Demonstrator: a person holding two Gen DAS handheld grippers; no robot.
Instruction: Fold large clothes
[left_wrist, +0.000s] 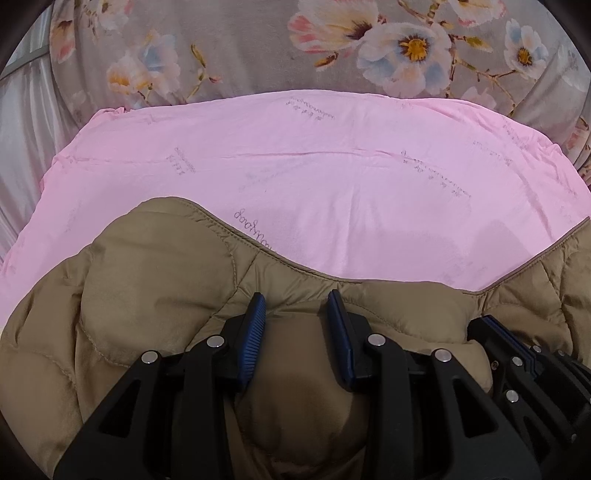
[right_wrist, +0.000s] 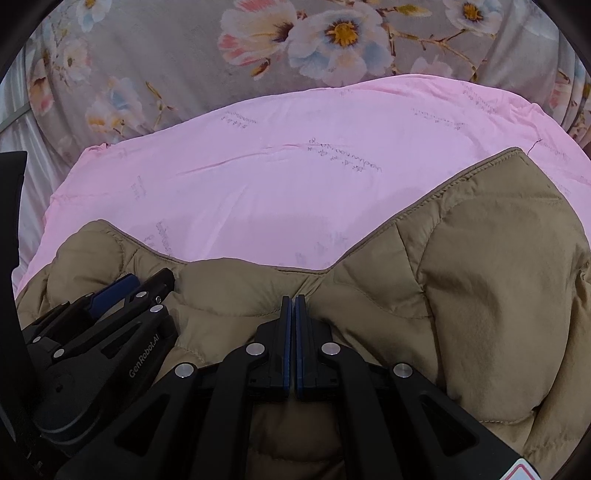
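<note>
1. the tan quilted jacket (left_wrist: 155, 280) lay bunched along the near edge of the pink sheet (left_wrist: 332, 173), its piped hem running in a wavy line across both views. in the right wrist view the jacket (right_wrist: 498, 280) rose highest on the right side, a corner reaching well up over the pink sheet (right_wrist: 258, 184).

2. the left tongs (left_wrist: 297, 299) stood partly open, blue pads apart, with a puffed fold of jacket bulging up between the two fingers. the pads (left_wrist: 255, 332) sat against the fabric on each side; could not tell whether they actually pinched it.

3. the right tongs (right_wrist: 294, 301) were closed almost fully, the blue pads (right_wrist: 286, 343) nearly touching, only a thin dark line between them. the tips met at a gathered crease of the jacket near its hem, apparently clamped on a thin fold of it.

4. the two tongs worked close beside each other: the right tongs (left_wrist: 517, 354) showed at the lower right of the left wrist view, the left tongs (right_wrist: 122, 291) at the lower left of the right wrist view, both resting over the jacket.

5. beyond the pink sheet lay a grey floral bedcover (left_wrist: 258, 48) with pale blue and pink blossoms, and at far left a strip of whitish satin fabric (left_wrist: 22, 122).
</note>
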